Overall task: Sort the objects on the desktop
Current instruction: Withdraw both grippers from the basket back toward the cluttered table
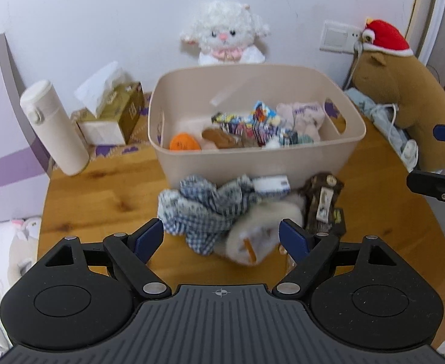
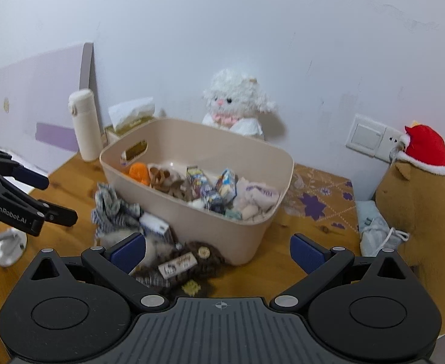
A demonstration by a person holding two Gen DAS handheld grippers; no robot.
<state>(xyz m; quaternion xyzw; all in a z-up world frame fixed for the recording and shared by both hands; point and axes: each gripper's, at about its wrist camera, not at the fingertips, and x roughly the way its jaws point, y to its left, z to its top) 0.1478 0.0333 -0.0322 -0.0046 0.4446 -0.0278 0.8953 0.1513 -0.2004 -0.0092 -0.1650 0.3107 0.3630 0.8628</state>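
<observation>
Hovering the left gripper (image 1: 221,235) wide open and empty over the pile in front of the bin (image 1: 313,75). The right gripper (image 2: 216,250) is also wide and empty, just right of the pile. Checked cloth (image 1: 201,206), white plush (image 1: 253,236), small box (image 1: 272,183) and brown toy (image 1: 322,203) still lie against the bin's front wall. We judge the step: picking the next item. Next move needs lowering onto the plush or cloth, closing, then lifting over the rim.
</observation>
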